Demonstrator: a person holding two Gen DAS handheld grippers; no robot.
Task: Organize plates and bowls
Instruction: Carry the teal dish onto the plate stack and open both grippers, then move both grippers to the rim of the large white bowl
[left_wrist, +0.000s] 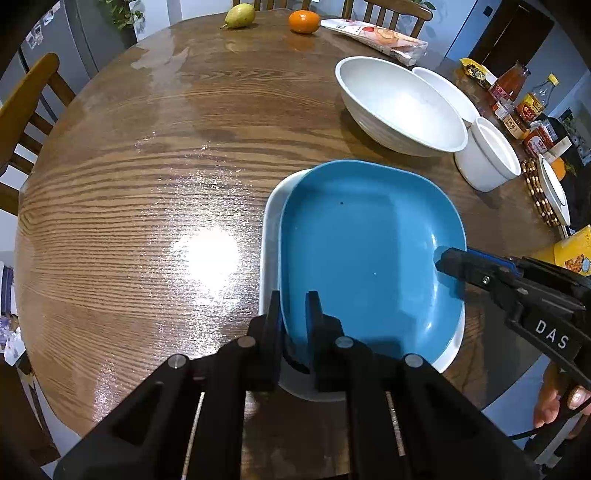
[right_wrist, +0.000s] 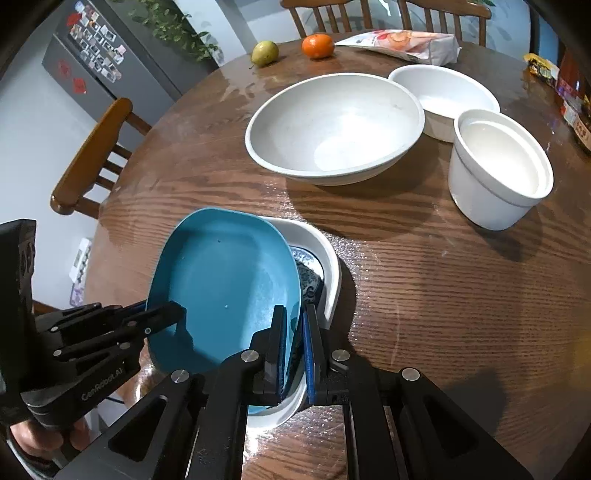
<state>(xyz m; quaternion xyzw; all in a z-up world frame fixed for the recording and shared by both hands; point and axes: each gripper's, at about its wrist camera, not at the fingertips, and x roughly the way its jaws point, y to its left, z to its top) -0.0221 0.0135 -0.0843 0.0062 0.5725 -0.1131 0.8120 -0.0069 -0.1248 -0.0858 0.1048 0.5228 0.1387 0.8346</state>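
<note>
The left gripper has its jaws pinching the near rim of the blue plate, one finger inside the rim and one outside; the rim between them is partly hidden by the fingers. The right gripper pinches the plate's opposite rim the same way, its blue pads pressed on either side of the edge, and in the left wrist view only its tip shows, reaching in from the right. The blue plate is a rounded square with a raised rim, glossy, with a small dark speck and a pale fleck on its floor. It sits tilted over a white dish, which it mostly covers. Under it, inside the dish, a blue-and-white patterned piece peeks out; how much of it there is cannot be told. Whether the plate touches the dish is unclear. Both lie near the front edge of the round wooden table. Farther back stand a big white bowl, a shallower white bowl just behind it, and a tall white pot beside them. At the far edge lie a pear, an orange and a snack bag.
</note>
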